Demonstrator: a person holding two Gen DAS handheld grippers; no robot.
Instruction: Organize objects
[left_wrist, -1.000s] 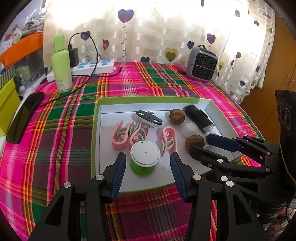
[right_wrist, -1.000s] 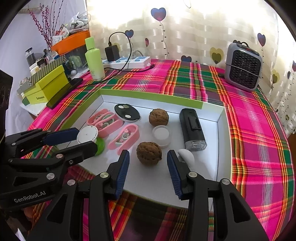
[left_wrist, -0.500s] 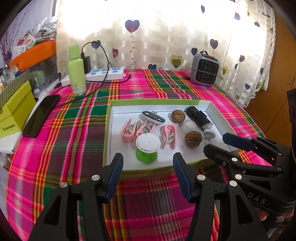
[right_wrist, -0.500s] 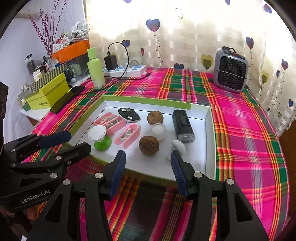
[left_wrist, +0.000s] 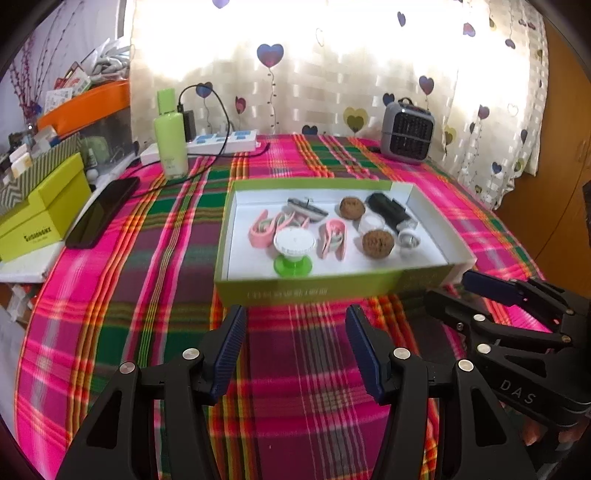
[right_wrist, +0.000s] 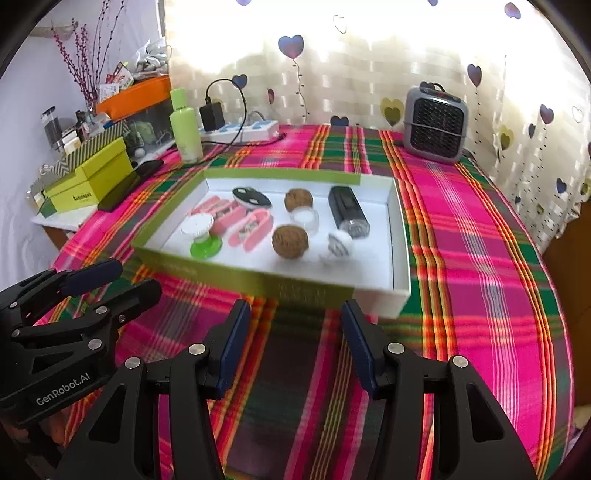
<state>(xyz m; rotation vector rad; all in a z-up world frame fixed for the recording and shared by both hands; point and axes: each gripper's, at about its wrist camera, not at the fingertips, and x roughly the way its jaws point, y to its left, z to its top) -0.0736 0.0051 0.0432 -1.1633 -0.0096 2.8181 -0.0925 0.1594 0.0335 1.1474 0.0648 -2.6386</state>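
Tablecloth (left_wrist: 155, 295): plaid, it carried everything; both my grippers hung over its near edge.
Box (left_wrist: 332, 290): a shallow green-sided box with a white floor, in the middle of the cloth, its near wall just beyond my fingertips and apart from them.
Left gripper (left_wrist: 295, 343): jaws apart with nothing between them, only cloth below; they had just been opening. It sat in front of the box's near left corner.
Right gripper (right_wrist: 293, 339): also parted and empty, jaws just opened too, facing the near wall toward the right corner.
Things in the box: black case (right_wrist: 347, 210) by the far right wall; two walnuts (right_wrist: 290, 239); pink clips (right_wrist: 251, 229) toward the left; green-footed spool (right_wrist: 201, 236) nearest the near left corner; small white cap (right_wrist: 340, 242).
Step, as I judged it: everything seemed stowed, so pulling clear. Best done level and straight back, keeping the fingers off the near wall so the box would not slide.
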